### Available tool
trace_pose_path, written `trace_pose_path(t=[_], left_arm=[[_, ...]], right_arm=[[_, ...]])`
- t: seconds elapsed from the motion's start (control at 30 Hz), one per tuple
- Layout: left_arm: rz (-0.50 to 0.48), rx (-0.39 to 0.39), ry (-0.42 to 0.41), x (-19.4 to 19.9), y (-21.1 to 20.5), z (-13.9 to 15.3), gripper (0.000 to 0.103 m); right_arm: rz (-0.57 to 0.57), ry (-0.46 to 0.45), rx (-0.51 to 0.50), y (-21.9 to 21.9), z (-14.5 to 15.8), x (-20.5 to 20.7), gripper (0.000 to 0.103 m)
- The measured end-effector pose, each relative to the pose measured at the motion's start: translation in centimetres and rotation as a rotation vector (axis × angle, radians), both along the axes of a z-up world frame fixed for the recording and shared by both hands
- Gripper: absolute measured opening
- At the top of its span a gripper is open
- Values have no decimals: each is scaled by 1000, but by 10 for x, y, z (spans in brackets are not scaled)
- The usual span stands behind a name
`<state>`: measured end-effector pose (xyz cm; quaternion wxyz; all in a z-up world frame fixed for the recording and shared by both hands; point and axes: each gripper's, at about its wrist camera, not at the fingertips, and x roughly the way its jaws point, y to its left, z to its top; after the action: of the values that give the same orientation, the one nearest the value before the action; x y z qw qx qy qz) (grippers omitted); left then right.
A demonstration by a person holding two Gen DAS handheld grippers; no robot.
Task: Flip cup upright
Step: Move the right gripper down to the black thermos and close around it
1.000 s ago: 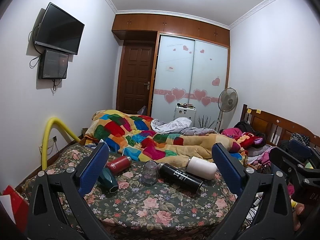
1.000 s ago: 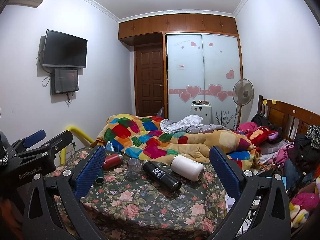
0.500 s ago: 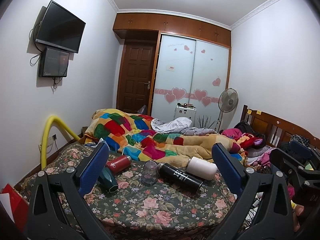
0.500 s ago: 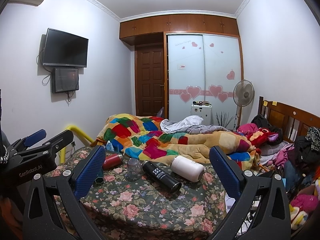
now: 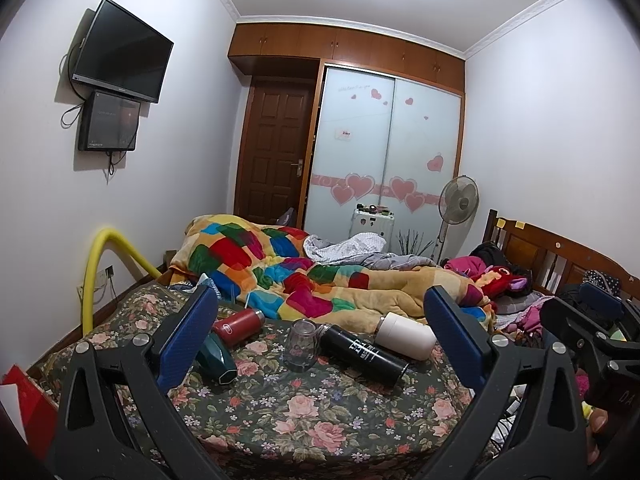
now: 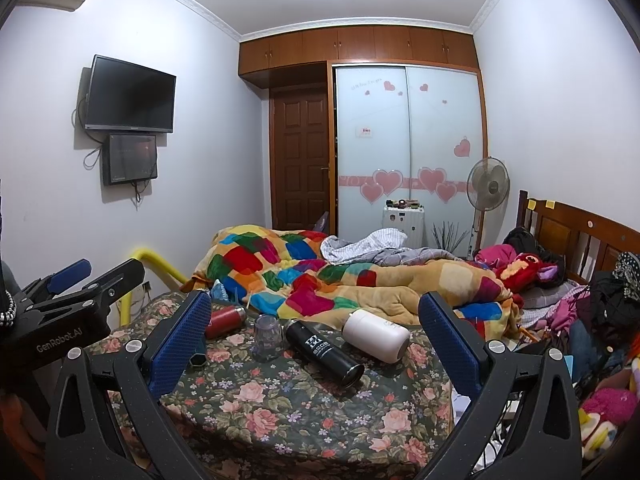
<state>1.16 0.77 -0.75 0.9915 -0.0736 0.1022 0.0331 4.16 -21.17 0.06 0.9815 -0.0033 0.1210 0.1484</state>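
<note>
— Left wrist view, anything new since a second ago?
— Hardly: left gripper (image 5: 318,334) spread wide, holding nothing, framing unchanged. Clear cup (image 5: 301,343) mouth-down on the floral bedspread (image 5: 304,408), just left of the black bottle (image 5: 362,354), white bottle (image 5: 406,335) beyond, red bottle (image 5: 237,326) and green bottle (image 5: 216,356) to the left.
— Right wrist view?
— Same stillness: right gripper (image 6: 314,338) wide, empty, well short of the cup (image 6: 267,336).
— Meaning?
— Probably no approach begun; flip wholly ahead.
</note>
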Motion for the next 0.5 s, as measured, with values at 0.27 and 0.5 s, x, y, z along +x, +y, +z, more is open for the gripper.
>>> trace_pose_path(t=[0.27,0.5], left_arm=[[18,-14,69,31,7,-19,103],[45,-17,201,82,16,-59,103]], right_arm=[[5,89,-4,-2,-21,39,103],[-2,269,-10,-4,-62,103,103]])
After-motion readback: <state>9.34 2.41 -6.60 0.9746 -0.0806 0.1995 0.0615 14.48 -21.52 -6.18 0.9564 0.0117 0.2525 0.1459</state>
